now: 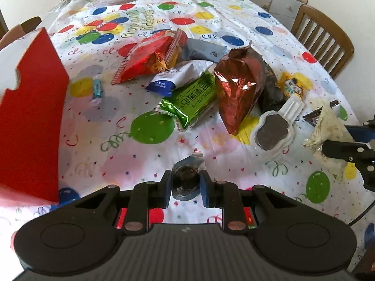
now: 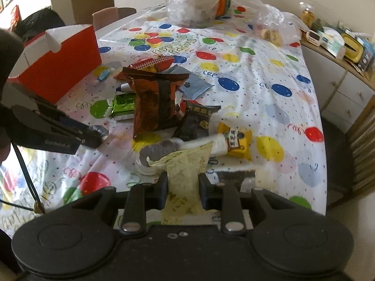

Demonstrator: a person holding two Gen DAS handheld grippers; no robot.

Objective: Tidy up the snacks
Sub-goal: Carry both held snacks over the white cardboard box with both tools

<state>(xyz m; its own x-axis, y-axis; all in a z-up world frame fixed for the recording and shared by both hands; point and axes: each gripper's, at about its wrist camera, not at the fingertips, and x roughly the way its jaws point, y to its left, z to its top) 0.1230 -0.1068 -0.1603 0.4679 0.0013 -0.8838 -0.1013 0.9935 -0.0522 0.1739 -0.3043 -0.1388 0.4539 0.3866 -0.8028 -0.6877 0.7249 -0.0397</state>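
Balloon tablecloth (image 1: 234, 14) | left claw (image 1: 185, 185) clamps foil-sealed cup (image 1: 186, 175) | right claw (image 2: 182, 187) clamps pale packet (image 2: 185, 164)

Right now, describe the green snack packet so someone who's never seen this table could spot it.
Start at the tall red box on the balloon-print tablecloth, then look to the heap of snacks beside it. The green packet lies flat at the near edge of the heap, against a shiny red-brown bag. It is the only bright metallic green wrapper there.

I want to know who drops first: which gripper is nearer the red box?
Left. The left gripper, shut on a small silver-wrapped snack, sits just beside the red box; the right gripper is farther across the table.
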